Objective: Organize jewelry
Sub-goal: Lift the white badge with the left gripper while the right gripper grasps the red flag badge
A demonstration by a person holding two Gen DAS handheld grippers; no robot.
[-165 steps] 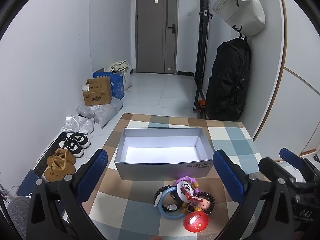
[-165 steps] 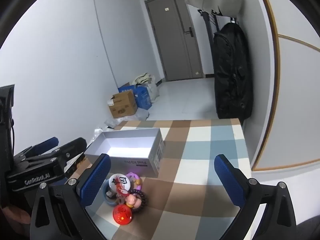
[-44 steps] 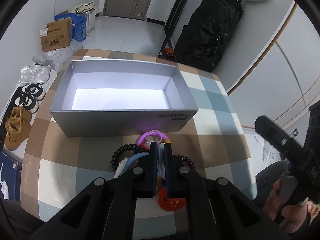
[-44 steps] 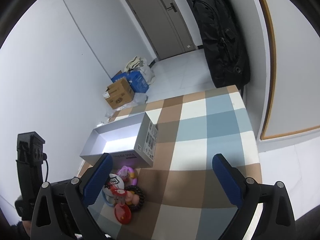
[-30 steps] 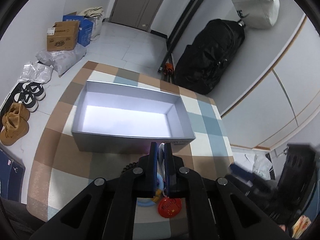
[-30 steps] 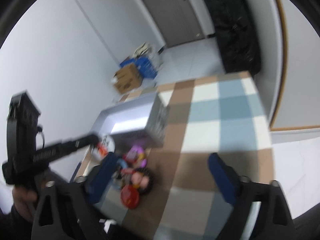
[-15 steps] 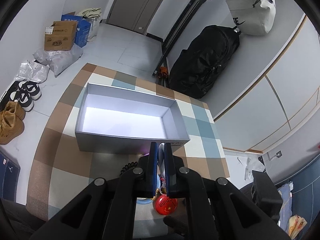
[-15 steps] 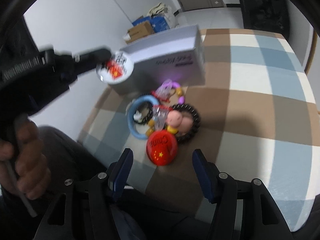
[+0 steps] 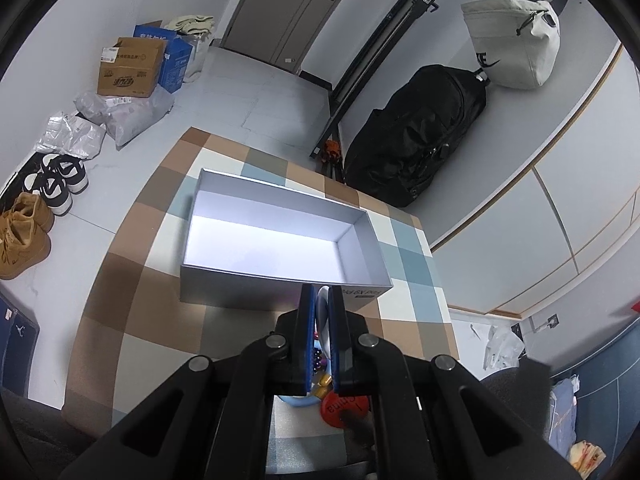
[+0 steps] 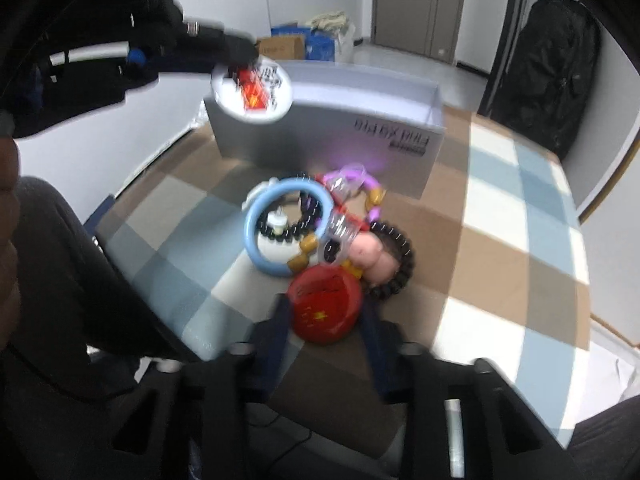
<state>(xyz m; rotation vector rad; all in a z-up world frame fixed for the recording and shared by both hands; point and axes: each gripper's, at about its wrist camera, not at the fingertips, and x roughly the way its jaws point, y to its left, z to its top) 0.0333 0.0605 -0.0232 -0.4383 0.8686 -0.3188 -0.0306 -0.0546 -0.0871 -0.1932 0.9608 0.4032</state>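
Red round badge (image 10: 325, 307) sits low in the frame's centre between the right gripper (image 10: 323, 320) fingers, whose jaws have just been closing; the blur hides whether they press it. The left gripper (image 9: 320, 312) clenches a white round badge (image 10: 251, 94) at upper left, before the grey box (image 10: 332, 128).

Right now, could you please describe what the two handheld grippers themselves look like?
Both are matte black plastic. The left gripper has angular linkage arms with round silver pivot screws and flat blue pads on its fingers. The right gripper looks the same, though blurred: black arms, silver screws, dark blue fingers.
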